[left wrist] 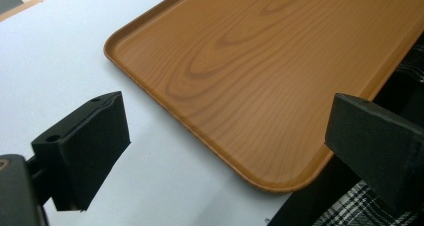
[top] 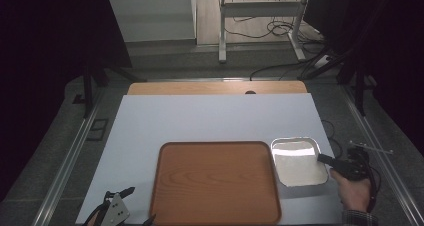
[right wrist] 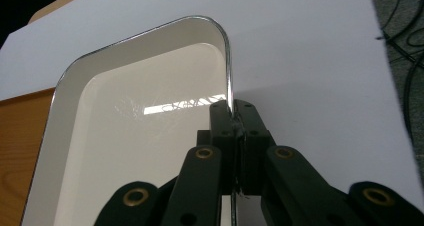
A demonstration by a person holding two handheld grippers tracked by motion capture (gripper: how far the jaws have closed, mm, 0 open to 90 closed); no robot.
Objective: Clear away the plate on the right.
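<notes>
Right gripper view: we see the right gripper (right wrist: pixel 235 121) clamped on the right rim of the white enamel tray (right wrist: pixel 115 151), jaws pinching the thin steel edge, which likely gives a firm hold for lifting or sliding. We judge the tray's long axis to run from near edge to far edge of the white sheet (top: pixel 200 121), where it sits beside the wooden tray (top: pixel 215 181), near the right edge. We find the left gripper (left wrist: pixel 225 146) wide, holding nothing, at the wooden tray's near-left corner.

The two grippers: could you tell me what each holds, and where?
The right gripper clamps the shiny white metal tray by its rim; the left gripper holds nothing.
</notes>
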